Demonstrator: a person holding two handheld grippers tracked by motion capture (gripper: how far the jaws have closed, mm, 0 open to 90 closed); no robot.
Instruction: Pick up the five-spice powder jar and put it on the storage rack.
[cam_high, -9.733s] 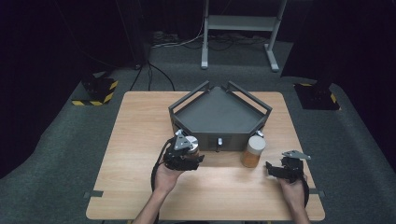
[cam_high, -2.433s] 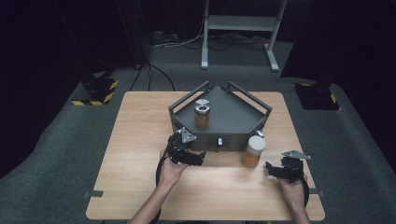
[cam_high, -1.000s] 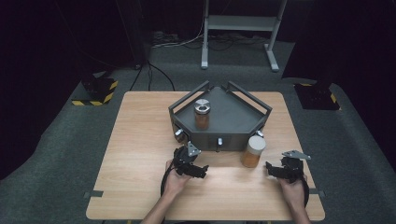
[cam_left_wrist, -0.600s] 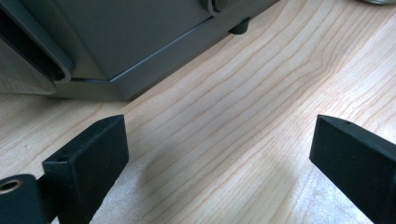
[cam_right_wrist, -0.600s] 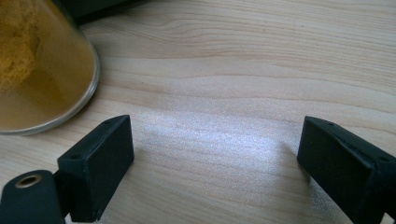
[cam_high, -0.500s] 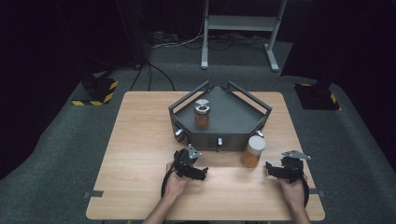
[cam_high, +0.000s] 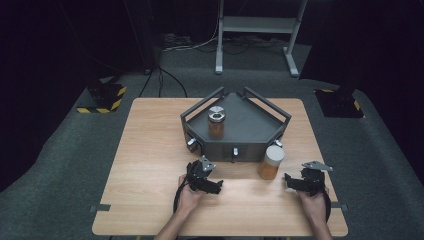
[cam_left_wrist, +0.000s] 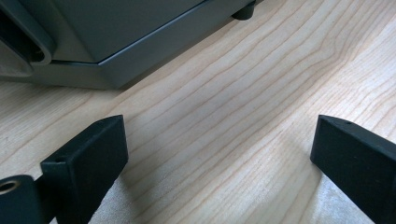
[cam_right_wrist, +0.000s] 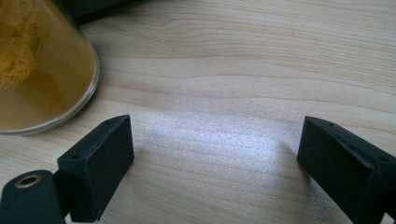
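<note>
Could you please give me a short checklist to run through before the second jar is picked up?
1. Right gripper open, nothing between its jaws: ok.
2. Left gripper open, off the tray: ok.
3. Jar on the table upright, beside the tray's front: ok.
4. Jar in the tray upright, with bare tray floor beside it: ok.
5. Right gripper lined up on the table jar: not ok, the jar sits off to one side in the right gripper view.
6. Lid tightness: cannot tell.

My jaws are black, the table (cam_high: 150, 165) pale striped wood, the tray (cam_high: 250, 125) dark grey, both jars (cam_high: 270, 161) amber
</note>
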